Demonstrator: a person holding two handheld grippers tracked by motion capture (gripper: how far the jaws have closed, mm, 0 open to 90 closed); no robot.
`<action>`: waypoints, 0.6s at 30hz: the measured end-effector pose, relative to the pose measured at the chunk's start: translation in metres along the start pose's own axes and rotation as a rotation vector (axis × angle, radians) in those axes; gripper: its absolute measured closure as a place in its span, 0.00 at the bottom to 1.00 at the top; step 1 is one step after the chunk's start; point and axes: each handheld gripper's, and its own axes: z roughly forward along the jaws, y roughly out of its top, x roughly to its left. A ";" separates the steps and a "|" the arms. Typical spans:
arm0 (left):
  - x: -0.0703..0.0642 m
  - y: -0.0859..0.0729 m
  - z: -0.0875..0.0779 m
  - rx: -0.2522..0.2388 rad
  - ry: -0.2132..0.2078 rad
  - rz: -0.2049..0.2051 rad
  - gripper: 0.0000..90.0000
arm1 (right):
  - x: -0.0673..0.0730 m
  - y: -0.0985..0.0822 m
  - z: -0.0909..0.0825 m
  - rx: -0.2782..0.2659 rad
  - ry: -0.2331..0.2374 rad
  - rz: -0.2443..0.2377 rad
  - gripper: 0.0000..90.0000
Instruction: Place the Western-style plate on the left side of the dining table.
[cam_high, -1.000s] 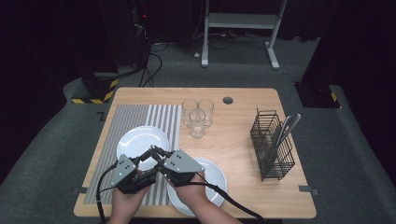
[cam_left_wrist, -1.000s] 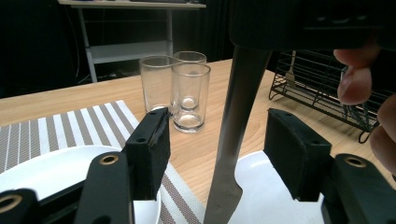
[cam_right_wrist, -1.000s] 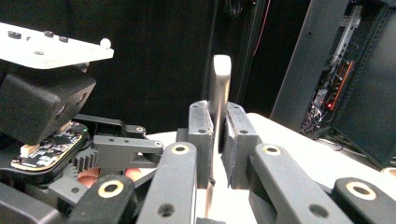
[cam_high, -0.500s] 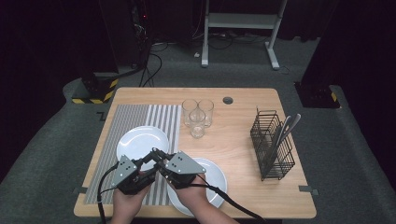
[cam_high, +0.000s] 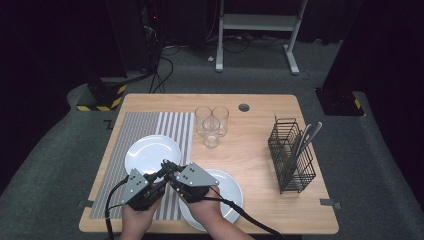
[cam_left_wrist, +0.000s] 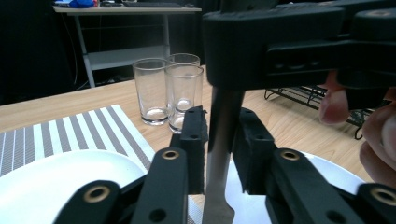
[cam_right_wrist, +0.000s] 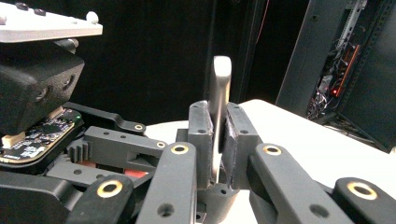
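Observation:
Both grippers meet tip to tip above the table's front edge, between two white plates. A flat metal piece of cutlery stands between the pads of my left gripper, whose jaws have just been closing and now press on it. My right gripper is shut on the same cutlery's handle, which sticks up past its pads. From the high view, the left gripper and the right gripper nearly touch. The right gripper's black body hangs close above the left one's jaws.
One white plate lies on a striped placemat; the other plate sits on bare wood under my right hand. Three glasses stand mid-table. A black wire rack with cutlery is at the right.
The left gripper's jaws have closed from wide apart onto the cutlery. Both hands have stayed where they were, and the right gripper has kept its grip.

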 end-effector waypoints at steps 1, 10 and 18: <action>0.000 -0.001 0.000 -0.002 0.004 0.002 0.86 | 0.000 0.000 0.000 0.001 -0.001 -0.002 0.92; 0.000 -0.002 0.000 0.000 0.011 0.029 0.87 | -0.001 0.000 0.000 -0.003 0.000 0.007 0.90; 0.002 -0.002 0.000 -0.003 0.014 0.017 0.87 | -0.002 0.012 -0.008 -0.047 0.002 0.002 0.86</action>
